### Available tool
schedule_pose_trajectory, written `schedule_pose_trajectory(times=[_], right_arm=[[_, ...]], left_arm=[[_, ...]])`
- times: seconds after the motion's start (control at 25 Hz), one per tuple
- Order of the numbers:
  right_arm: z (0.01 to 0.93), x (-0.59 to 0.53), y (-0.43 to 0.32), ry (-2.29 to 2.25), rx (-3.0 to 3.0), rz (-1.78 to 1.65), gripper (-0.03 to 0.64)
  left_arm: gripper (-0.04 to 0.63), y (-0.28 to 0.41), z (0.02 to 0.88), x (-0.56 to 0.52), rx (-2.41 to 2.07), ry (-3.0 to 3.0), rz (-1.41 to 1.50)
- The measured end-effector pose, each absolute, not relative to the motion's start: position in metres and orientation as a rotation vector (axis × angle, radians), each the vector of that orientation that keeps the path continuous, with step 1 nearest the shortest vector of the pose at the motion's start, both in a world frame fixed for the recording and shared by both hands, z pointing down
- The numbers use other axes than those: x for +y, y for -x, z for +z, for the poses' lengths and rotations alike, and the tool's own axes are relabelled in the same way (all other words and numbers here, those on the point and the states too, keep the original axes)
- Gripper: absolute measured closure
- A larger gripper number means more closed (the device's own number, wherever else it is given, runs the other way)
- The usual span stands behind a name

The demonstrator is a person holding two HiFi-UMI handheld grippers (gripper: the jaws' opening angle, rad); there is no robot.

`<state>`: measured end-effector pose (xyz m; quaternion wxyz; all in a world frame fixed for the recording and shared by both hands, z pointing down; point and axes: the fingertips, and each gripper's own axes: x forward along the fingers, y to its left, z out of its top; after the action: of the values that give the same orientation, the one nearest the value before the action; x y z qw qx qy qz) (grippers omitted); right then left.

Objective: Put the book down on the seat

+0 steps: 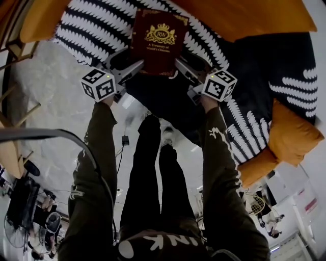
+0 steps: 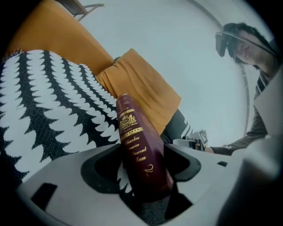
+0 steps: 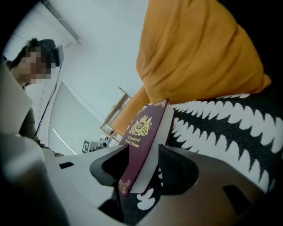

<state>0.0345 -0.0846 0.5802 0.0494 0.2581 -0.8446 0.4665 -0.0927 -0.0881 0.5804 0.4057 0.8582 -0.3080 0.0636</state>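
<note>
Seat [image 1: 86, 30], black-and-white leaf-patterned fabric: filling the upper part of the head view.

Cushion [image 1: 254, 15], orange cloth, large: lying across the upper right of that frame.

Book [image 1: 159, 42], maroon hardcover with gold crest: sitting at upper centre over the seat, front cover facing up. Its long axis is running top to bottom of the frame, the head pointing to the upper edge and the spine to the left. Whether it is already resting on the fabric cannot be told.

Left gripper [image 1: 136, 67], grey: clamping the book's spine edge at the lower left corner.

Right gripper [image 1: 182, 66], grey: gripping the page edge at the lower right corner, jaws standing wide on it.

Handling advice: lowering both corners level, letting go only once the cover is lying flat.
</note>
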Motion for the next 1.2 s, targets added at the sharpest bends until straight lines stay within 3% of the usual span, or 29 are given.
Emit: schedule_pose_trajectory(times=[0.12,0.28,0.4,0.44,0.48,0.72,1.2], right_arm=[[0.579,-0.090,-0.046,-0.844,-2.585,1.426,0.457],[0.587,-0.098,-0.048,-0.907,-2.627,1.336,0.526],[0.569,-0.101,-0.052,-0.946,-2.708,1.175,0.607],[0.559,-0.101,-0.052,-0.949,-2.739,1.100,0.609],[0.548,-0.101,-0.052,-0.950,-2.767,1.023,0.609],[0.478,-0.109,-0.023,-0.931,-2.857,0.648,0.609],[0.214,-0.048,-0.031,-0.866,-3.005,0.080,0.609]], left_arm=[[0.306,0.099,0.578,-0.092,-0.832,-2.170,0.163],[0.370,0.124,0.576,-0.105,-0.980,-2.221,0.144],[0.505,0.127,0.553,-0.113,-1.064,-2.318,0.138],[0.569,0.123,0.541,-0.115,-1.073,-2.356,0.140],[0.592,0.118,0.529,-0.117,-1.079,-2.387,0.136],[0.594,0.109,0.456,-0.130,-1.111,-2.568,0.137],[0.594,0.057,0.207,-0.054,-1.170,-2.869,0.191]])
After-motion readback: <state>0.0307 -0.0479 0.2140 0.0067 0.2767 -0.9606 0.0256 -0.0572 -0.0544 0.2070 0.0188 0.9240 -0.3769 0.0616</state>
